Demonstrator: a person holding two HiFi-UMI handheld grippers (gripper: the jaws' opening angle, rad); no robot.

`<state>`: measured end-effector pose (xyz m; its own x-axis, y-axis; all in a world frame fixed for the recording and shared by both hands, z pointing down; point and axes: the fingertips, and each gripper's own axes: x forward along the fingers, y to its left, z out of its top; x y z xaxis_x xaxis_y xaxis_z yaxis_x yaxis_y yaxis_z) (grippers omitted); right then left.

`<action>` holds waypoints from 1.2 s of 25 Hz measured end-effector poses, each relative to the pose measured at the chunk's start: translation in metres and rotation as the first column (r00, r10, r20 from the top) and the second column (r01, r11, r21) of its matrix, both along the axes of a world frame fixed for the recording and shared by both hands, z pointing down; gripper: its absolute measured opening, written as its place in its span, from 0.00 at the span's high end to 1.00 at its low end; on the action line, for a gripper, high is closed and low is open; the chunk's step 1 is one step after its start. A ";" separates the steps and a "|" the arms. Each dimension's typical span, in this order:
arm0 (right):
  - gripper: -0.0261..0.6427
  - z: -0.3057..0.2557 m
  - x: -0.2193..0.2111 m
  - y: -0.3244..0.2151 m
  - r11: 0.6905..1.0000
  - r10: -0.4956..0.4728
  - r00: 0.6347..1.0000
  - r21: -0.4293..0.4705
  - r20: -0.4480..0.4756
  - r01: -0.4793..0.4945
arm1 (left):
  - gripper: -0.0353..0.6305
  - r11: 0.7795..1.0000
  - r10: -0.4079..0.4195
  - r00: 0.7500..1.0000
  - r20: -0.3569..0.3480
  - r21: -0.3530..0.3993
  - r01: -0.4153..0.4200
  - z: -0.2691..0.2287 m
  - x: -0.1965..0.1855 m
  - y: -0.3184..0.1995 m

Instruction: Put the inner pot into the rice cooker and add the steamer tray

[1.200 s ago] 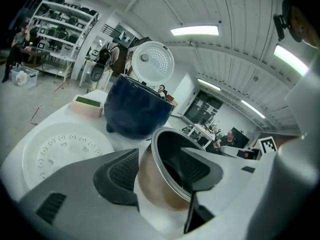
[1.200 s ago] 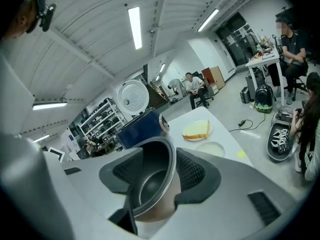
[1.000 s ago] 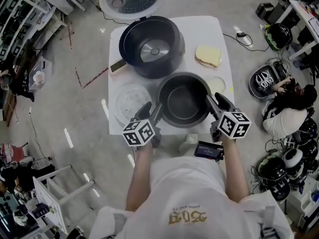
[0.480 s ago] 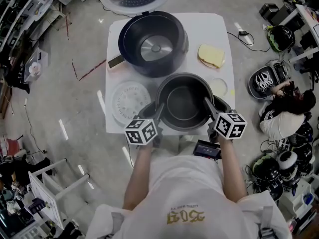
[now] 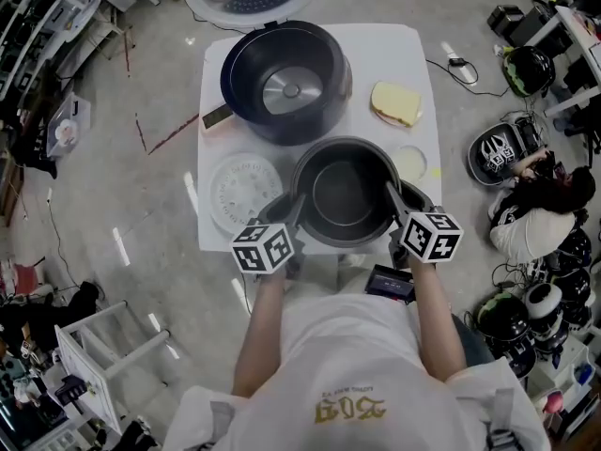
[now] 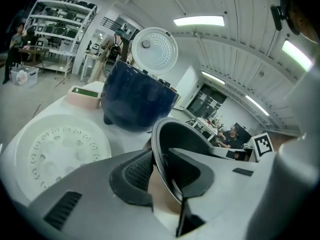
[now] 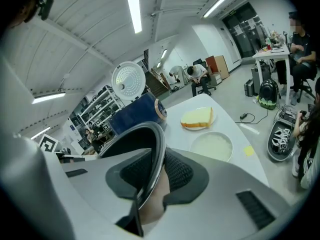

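Inner pot (image 5: 344,192) rim sits pinched in left claw (image 5: 293,216) and right claw (image 5: 395,206), both just closing.

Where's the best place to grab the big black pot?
Grab the inner pot by its thin rim, on opposite sides, one jaw inside the wall and one outside: it is wide, round, without handles. The left gripper and right gripper have just been closing on the rim that way.

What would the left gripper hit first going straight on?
The dark round metal inner pot: the left gripper has just closed its jaws on the rim. Beyond it, probably the dark blue rice cooker.
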<state>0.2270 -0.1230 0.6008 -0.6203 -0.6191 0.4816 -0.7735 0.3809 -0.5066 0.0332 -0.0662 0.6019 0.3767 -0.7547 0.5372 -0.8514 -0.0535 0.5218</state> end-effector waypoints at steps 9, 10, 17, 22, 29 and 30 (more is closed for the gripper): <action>0.84 -0.015 0.009 0.004 0.999 0.023 0.999 0.022 0.022 -0.024 | 0.80 1.000 -0.013 1.000 -0.013 0.018 0.013 -0.015 0.007 0.006; 0.84 -0.018 0.009 0.004 0.999 0.026 0.999 0.027 0.027 -0.027 | 0.80 1.000 -0.014 1.000 -0.013 0.024 0.014 -0.017 0.006 0.006; 0.84 -0.051 0.006 0.000 0.996 0.027 0.995 0.078 0.096 -0.035 | 0.81 0.995 -0.031 0.999 -0.017 0.091 0.032 -0.051 0.002 0.001; 0.84 -0.075 0.004 -0.004 0.993 0.023 0.990 0.109 0.137 -0.038 | 0.81 0.989 -0.044 0.999 -0.022 0.141 0.047 -0.077 -0.002 -0.002; 0.85 -0.111 -0.004 -0.005 0.988 0.009 0.980 0.151 0.198 -0.039 | 0.82 0.974 -0.076 0.996 -0.044 0.212 0.083 -0.114 -0.012 -0.003; 0.84 -0.117 -0.005 -0.005 0.987 0.005 0.979 0.158 0.204 -0.038 | 0.82 0.971 -0.080 0.996 -0.047 0.222 0.089 -0.120 -0.014 -0.002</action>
<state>0.2216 -0.1276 0.4840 -0.6806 -0.6920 0.2408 -0.6700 0.4548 -0.5868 0.0195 -0.0686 0.4815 0.3227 -0.8841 0.3379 -0.8382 -0.1011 0.5359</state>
